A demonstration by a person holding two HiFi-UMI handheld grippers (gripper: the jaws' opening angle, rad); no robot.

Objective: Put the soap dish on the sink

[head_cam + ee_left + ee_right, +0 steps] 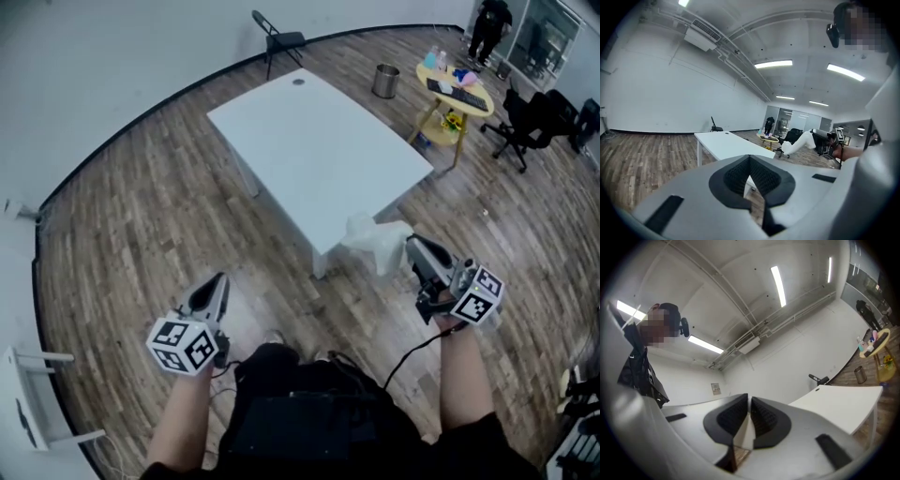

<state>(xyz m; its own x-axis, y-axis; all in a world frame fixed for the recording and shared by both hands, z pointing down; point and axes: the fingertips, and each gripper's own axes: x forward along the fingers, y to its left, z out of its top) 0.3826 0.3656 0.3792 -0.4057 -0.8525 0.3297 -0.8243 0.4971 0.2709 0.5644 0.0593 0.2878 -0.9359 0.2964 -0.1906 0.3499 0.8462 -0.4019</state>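
Observation:
The soap dish [377, 241] is a white, irregular piece hanging over the floor just off the near corner of the white table [319, 155]. My right gripper [413, 247] is shut on its right end. In the right gripper view a thin white edge of the soap dish [744, 431] shows between the black pads of that gripper [748, 401]. My left gripper [217, 282] hangs low at the left with its jaws together and nothing in them. The left gripper view shows its pads [761, 178] meeting at the tip, and the held soap dish [802, 140] beyond. No sink is in view.
A folding chair [277, 39] stands by the far wall. At the back right are a metal bin [385, 81], a cluttered round yellow table [457, 97], black office chairs [527, 120] and a standing person [489, 26]. A white rack [28, 403] is at the lower left.

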